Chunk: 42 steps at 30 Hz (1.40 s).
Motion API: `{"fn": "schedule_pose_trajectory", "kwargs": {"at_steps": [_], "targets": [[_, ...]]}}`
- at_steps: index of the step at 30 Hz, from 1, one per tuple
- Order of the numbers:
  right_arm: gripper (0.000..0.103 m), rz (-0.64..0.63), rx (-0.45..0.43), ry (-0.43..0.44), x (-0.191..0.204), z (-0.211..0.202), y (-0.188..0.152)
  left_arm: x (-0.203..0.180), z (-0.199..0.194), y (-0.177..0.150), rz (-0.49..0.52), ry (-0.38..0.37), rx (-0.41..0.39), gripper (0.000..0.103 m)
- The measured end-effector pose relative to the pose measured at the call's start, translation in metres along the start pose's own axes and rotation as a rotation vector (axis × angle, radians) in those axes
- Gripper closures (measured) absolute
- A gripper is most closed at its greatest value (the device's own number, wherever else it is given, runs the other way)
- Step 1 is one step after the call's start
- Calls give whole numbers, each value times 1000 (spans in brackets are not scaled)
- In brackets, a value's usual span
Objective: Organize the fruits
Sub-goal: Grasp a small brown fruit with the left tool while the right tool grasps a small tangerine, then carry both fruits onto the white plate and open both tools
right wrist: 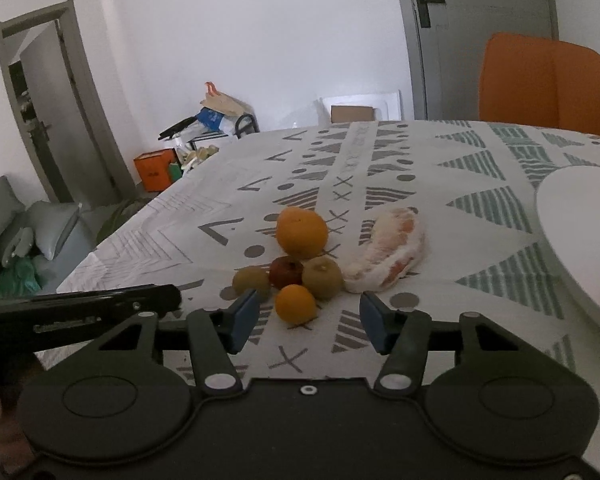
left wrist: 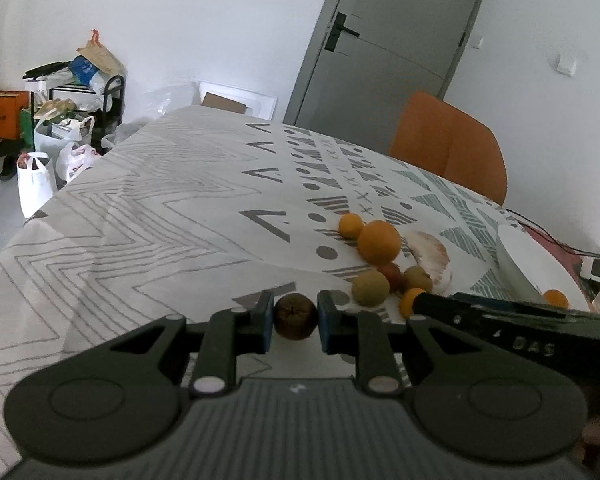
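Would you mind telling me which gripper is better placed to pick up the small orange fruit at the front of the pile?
Right gripper: its jaws are open, framing the small orange fruit. Left gripper already holds a brown fruit.

Soft, even daylight fills both views, bright on the white walls, and casts only faint shadows under the fruit on the tablecloth. Fisheye distortion bends the grey door and darkens the corners. Everything looks slightly soft, with no harsh glare.
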State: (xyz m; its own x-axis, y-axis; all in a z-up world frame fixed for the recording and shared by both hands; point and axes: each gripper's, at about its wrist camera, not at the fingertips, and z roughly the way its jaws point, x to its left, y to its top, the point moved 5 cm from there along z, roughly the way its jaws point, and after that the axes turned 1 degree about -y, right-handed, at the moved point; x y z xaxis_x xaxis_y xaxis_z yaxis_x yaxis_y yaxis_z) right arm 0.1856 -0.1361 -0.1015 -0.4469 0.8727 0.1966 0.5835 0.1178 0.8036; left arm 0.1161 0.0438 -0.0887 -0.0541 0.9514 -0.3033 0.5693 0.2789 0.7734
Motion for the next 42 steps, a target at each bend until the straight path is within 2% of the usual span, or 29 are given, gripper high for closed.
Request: {"fn": "schedule_pose_trajectory", "kwargs": {"at_steps": [2,8,15,24,42], "targets": [[83,22,29,37,0,6,-3,0,0,2,0,7,3,82],[83,43,-21,45,-12,-16,-4,-17,-3,9,37,9,-17,82],[83,73,-100,7,-37,-48,5,-46,4,9,80,-20,-5,82],[83,153,-178,-45,-84,-78,7,-89,11,13,163,-60,-9,82],[83,306,-289,-159,-175,-110,0,-165,35,24,307,-104,-11,82]]}}
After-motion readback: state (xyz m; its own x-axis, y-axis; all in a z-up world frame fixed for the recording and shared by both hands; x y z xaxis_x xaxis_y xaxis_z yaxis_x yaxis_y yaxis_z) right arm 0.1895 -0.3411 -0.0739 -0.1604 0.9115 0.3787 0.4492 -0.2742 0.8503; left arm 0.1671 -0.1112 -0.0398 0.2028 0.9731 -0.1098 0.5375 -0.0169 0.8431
